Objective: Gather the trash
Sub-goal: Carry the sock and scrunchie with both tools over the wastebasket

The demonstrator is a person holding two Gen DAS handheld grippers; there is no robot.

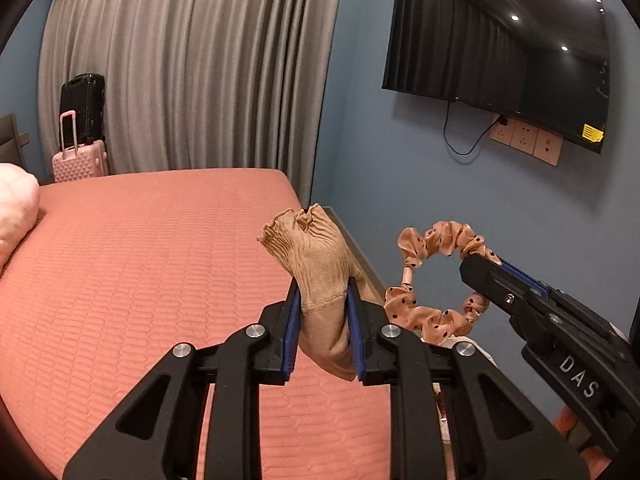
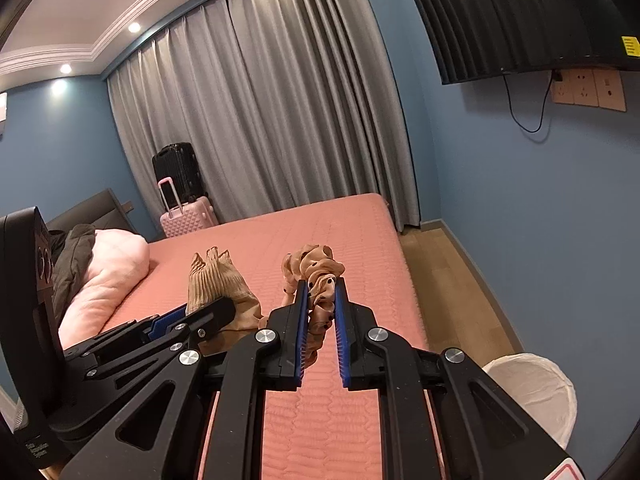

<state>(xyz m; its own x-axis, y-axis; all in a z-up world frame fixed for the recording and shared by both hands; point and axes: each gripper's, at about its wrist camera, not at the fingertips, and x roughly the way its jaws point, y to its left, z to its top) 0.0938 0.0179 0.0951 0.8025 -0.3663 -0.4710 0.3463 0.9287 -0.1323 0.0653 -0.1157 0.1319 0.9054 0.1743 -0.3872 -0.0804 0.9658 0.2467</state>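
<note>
The white-lined round trash bin (image 2: 536,392) is partly hidden behind the black right gripper (image 2: 322,300). The black wall television (image 2: 520,16) is cut by the picture's edge. The small yellow sticker (image 1: 593,133) is unreadable.

A bed (image 1: 140,260) under a salmon quilted cover fills the lower left of the left wrist view. At 9 o'clock a pink duvet (image 1: 14,208) bulges onto it. Toward 10 o'clock a black suitcase (image 1: 83,110) stands on a pink suitcase (image 1: 80,160), both against grey pleated curtains (image 1: 188,72). At 2 o'clock a wall-mounted television (image 1: 500,48) hangs on the blue wall (image 1: 440,200), with 3 wall sockets (image 1: 526,140) just below it.
</note>
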